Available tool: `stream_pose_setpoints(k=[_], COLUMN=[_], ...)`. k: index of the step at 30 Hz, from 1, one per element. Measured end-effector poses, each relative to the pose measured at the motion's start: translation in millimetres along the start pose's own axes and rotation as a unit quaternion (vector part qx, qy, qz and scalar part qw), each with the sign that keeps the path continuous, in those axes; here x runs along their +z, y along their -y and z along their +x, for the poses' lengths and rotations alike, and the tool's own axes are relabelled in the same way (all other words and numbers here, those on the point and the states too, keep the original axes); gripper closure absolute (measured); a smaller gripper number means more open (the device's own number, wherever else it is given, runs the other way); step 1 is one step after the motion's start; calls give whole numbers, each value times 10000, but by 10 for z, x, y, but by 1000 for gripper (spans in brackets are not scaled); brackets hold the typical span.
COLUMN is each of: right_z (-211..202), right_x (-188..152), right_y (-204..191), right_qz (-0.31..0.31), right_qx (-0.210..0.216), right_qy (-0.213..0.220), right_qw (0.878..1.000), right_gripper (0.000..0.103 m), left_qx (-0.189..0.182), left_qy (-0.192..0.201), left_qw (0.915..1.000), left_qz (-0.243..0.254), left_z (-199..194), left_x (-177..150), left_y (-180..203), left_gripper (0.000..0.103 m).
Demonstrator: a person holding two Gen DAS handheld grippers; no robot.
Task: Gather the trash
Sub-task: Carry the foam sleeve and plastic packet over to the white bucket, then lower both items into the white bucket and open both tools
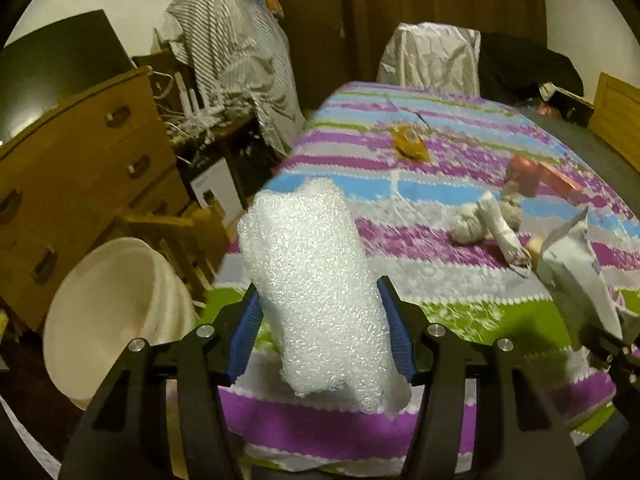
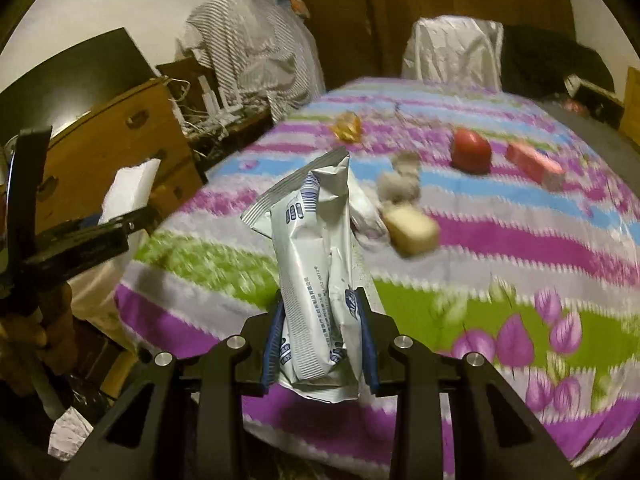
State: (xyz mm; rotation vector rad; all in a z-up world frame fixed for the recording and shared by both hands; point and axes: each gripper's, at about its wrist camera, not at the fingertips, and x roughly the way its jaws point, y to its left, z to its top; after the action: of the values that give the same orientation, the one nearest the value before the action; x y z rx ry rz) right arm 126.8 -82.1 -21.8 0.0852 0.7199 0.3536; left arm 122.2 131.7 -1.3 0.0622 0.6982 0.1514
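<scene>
Striped bedspread (image 1: 460,216) fills frame ctr, left gripper (image 1: 320,312) clenched on bubble wrap (image 1: 316,280) at lower ctr, right gripper (image 2: 320,336) grasping silver wrapper (image 2: 312,264) upright, white bin (image 1: 108,320) lower left.

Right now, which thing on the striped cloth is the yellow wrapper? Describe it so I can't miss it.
Start at the table with the striped cloth, purple, blue and green. Look toward its far end, near the chair draped in white plastic. The yellow wrapper lies there alone on a purple stripe: crumpled, shiny and gold, well apart from the red ball and pink box off to its right.
</scene>
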Motion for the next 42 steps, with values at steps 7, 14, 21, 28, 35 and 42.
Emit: stream_pose_setpoints(k=[7, 14, 21, 28, 35, 42], right_z=[67, 259, 589, 836, 1100, 1288], right_x=[481, 924, 1363, 1555, 1586, 1480], right_y=[-511, -1118, -1981, -2825, -3386, -3624], right_qz=[-536, -923, -1311, -1742, -1973, -2000], right_qx=[368, 843, 1520, 1910, 2062, 2094], right_qy=[238, 283, 80, -125, -389, -577], right_qw=[9976, 9918, 9796, 9659, 9576, 9554], right_gripper=[68, 68, 68, 68, 67, 67], left_qx=[333, 781, 1359, 1807, 2058, 2060], left_qy=[284, 421, 432, 314, 201, 51], left_qw=[9987, 9946, 9867, 9785, 9715, 9706], left_qz=[-248, -535, -776, -939, -1156, -1246], left_z=[-173, -270, -347, -371, -354, -258], left_x=[155, 243, 241, 173, 83, -30], left_y=[-390, -937, -1554, -2066, -2452, -2578], left_gripper=[49, 49, 49, 49, 48, 48])
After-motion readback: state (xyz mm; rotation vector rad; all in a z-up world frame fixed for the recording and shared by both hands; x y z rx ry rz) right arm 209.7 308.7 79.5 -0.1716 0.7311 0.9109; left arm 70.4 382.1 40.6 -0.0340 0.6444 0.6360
